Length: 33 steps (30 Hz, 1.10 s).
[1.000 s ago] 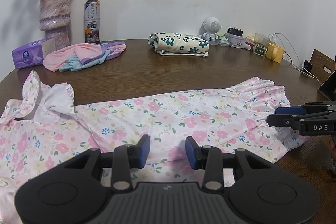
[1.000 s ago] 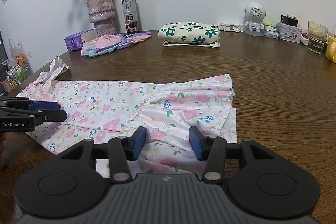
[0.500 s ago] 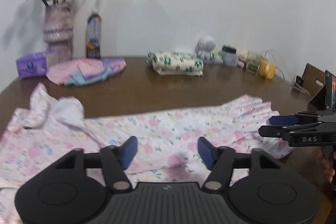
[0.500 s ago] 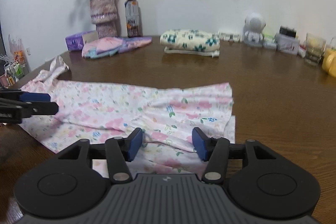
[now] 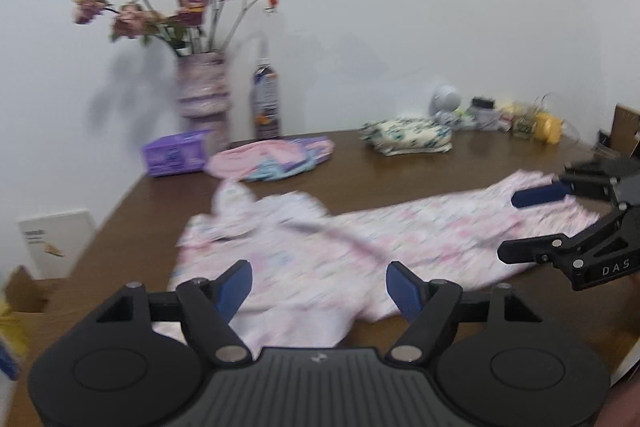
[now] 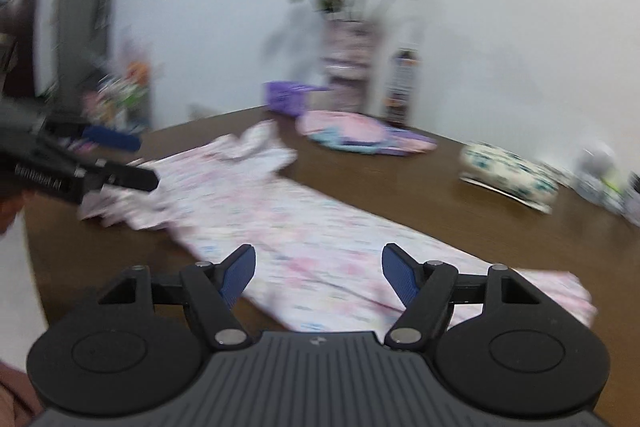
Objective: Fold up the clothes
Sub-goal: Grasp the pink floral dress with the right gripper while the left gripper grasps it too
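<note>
1. In the left wrist view, my left hand-held gripper (image 5: 319, 285) is standing wide with nothing between its blue pads; its jaws have just been opening. It is hanging above the near edge of the pink floral dress (image 5: 360, 251), which is lying lengthwise across the brown counter (image 5: 400, 173), frilled sleeve end to the left, skirt end to the right. The right hand-held gripper (image 5: 516, 225) is showing at the right edge of this view, over the skirt end, jaws apart and empty.

2. Behind the dress I am seeing a folded cream floral garment (image 5: 406, 141), a pink and blue heap of clothes (image 5: 276, 161), a purple tissue pack (image 5: 176, 157), a vase of flowers (image 5: 204, 99) and a bottle (image 5: 266, 107). The picture is smeared.

3. In the right wrist view, my right hand-held gripper (image 6: 318, 277) is also standing wide and empty, jaws just opened, above the long dress (image 6: 304, 227). The left hand-held gripper (image 6: 138, 163) is showing at the left, over the crumpled sleeve end.

4. I am judging the cloth thin, light and limp: it will sag and slide on the smooth wood. I am reckoning the best hold is a pinch on an edge or corner at each end, keeping the fabric taut between both.
</note>
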Each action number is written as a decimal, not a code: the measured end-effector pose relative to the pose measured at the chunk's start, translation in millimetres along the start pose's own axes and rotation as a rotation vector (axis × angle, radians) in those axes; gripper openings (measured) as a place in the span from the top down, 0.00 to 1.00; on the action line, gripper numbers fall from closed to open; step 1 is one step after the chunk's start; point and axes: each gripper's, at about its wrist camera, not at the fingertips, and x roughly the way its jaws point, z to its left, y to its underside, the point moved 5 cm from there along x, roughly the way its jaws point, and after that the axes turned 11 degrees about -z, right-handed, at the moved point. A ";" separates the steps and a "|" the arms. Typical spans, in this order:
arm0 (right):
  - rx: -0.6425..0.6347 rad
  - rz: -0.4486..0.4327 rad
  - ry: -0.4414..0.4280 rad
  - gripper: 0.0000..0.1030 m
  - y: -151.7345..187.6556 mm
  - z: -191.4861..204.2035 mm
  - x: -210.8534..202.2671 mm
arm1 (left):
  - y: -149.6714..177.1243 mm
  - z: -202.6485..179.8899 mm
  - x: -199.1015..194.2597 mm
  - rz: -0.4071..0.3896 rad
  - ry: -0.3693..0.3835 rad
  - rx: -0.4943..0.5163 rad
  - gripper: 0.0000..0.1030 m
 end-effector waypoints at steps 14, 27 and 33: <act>-0.448 0.054 -0.290 0.32 -12.5 151.1 89.8 | 49.8 42.8 -29.2 0.156 0.076 0.280 0.29; -0.668 0.128 -0.339 0.84 -13.9 188.4 121.8 | 56.0 26.4 3.7 0.181 0.140 0.536 0.33; -0.593 0.095 -0.331 0.91 -24.6 182.3 115.6 | 57.0 28.8 14.5 0.194 0.132 0.597 0.94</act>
